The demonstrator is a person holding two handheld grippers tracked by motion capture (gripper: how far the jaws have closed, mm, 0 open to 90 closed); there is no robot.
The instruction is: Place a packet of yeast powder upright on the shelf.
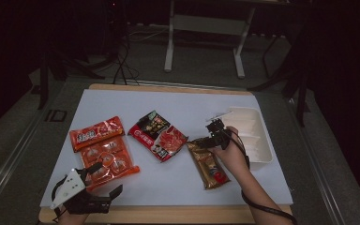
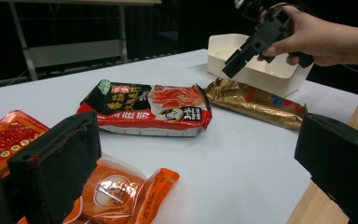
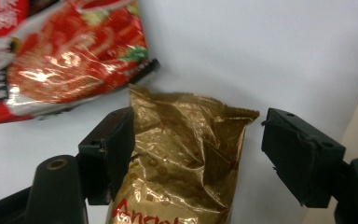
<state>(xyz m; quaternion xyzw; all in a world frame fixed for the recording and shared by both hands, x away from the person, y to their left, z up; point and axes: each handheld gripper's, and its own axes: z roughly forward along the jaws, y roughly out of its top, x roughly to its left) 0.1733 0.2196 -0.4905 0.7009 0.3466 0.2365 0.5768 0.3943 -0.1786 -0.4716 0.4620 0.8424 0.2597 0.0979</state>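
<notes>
Dim room, lit white tabletop, glare on foil, soft close-up blur.

You have a wooden table [image 1: 178, 214] under a white sheet [image 1: 183, 105] that covers nearly all of its top. Directly on the sheet lie four packets and a tray. At your left, an orange packet [image 1: 96, 133] lies just beyond a clear packet [image 1: 108, 161] with orange edges, the two touching or nearly so. In the middle lies a red-and-black packet [image 1: 158, 135], tilted. Right of it, close by, lies a gold packet [image 1: 208, 166]. A white tray [image 1: 258, 136] stands at the right edge, just beside the gold packet.
</notes>
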